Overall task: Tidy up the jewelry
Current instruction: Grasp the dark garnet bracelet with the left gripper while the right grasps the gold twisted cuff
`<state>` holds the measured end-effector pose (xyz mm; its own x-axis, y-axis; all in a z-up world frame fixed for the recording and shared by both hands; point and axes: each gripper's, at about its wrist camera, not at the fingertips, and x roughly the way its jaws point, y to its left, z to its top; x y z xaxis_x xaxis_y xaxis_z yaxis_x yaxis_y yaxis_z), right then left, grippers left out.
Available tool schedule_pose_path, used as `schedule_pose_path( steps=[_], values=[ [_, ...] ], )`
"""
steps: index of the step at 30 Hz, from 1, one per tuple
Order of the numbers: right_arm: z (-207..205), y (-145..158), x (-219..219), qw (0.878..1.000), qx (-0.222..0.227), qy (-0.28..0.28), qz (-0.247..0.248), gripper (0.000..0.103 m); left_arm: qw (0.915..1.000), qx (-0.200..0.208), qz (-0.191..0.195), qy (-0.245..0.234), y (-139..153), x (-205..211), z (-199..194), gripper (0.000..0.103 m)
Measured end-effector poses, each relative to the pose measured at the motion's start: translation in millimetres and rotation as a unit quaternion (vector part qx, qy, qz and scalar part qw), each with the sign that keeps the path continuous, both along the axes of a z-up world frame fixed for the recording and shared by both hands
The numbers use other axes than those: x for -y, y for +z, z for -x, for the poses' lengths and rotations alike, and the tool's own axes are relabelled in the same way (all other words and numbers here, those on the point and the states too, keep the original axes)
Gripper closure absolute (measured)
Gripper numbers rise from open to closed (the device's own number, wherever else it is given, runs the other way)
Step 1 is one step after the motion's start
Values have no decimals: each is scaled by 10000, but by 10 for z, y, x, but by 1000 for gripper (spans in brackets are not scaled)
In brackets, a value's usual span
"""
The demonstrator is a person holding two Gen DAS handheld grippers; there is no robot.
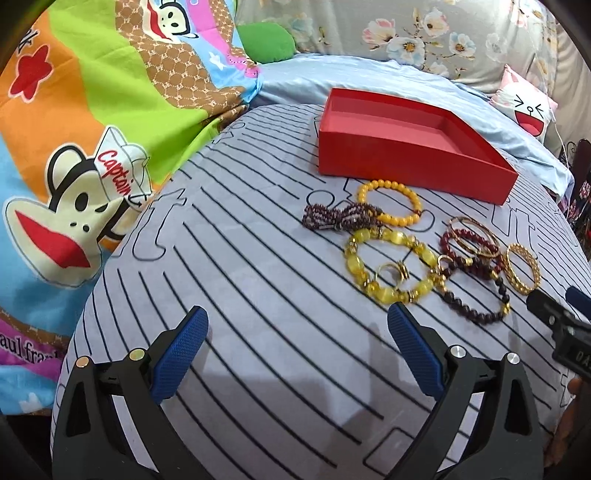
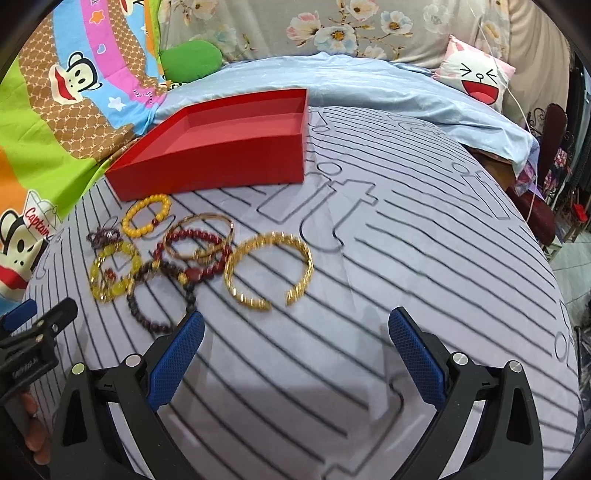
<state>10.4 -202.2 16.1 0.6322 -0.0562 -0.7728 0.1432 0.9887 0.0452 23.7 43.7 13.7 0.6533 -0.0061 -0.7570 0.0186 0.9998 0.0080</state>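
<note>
An empty red box [image 1: 410, 147] [image 2: 221, 147] sits on a grey striped sheet. In front of it lie several bracelets: an orange bead one [image 1: 389, 203] [image 2: 147, 216], a purple beaded piece [image 1: 340, 218], a yellow stone one [image 1: 388, 266] [image 2: 114, 269], dark red bead ones [image 1: 469, 243] [image 2: 195, 254] and a gold cuff [image 1: 522, 269] [image 2: 267, 269]. My left gripper [image 1: 297, 317] is open and empty, left of the pile. My right gripper [image 2: 295, 325] is open and empty, just in front of the gold cuff.
A colourful cartoon blanket [image 1: 92, 129] lies to the left, a green cushion [image 2: 192, 59] and a floral pillow [image 1: 406, 33] at the back, a white cartoon pillow [image 2: 476, 77] at the back right. The bed's edge falls off at the right [image 2: 546, 236].
</note>
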Motion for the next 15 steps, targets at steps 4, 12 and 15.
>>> schedule_pose_path(
  steps=[4,12,15],
  values=[
    [-154,-10,-12,10000,-14,2,47,12,10000,18,21,-48,-1,52,-89,9],
    [-311,-81,-93,9995,-229,129,164,29,9998,-14,122,-169,-30,124,-155,9],
    [-323,-88,-131,9993,-238,174,247,35,9998,-79,172,-116,-55,87,-200,9]
  ],
)
